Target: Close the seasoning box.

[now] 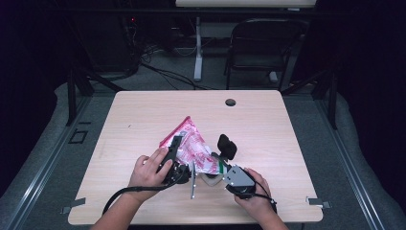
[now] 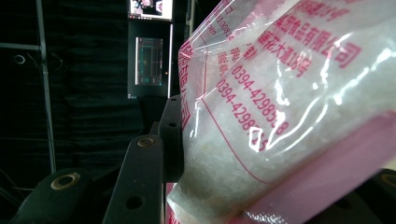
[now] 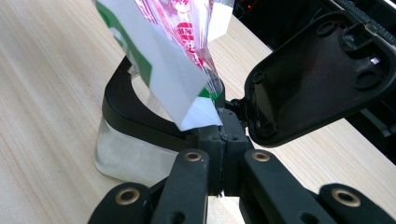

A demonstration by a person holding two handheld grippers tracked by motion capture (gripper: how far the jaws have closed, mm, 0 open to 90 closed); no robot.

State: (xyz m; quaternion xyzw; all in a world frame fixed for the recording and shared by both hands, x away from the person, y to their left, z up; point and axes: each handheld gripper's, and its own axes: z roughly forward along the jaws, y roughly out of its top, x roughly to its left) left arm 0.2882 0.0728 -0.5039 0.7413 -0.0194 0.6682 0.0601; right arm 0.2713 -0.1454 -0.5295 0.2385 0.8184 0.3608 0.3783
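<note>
The soft, slippery bag [image 1: 191,143] of white grains sags at the jar's [image 3: 126,156] twelve o'clock; left gripper [image 1: 174,153] clamps its body half-open, right gripper [image 3: 223,135] pinches its corner fully closed.

Glossy plastic bag [image 1: 191,143]; matt pale wood table [image 1: 143,120].

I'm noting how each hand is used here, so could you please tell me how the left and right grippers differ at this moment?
The left gripper has its jaws spread around the bulky pink-printed bag of white grains, whereas the right gripper is shut, its jaws pressed together at the hinge of the jar's black lid. The left gripper tilts the bag; the right gripper steadies the jar on the table. Both are hand-held.
</note>
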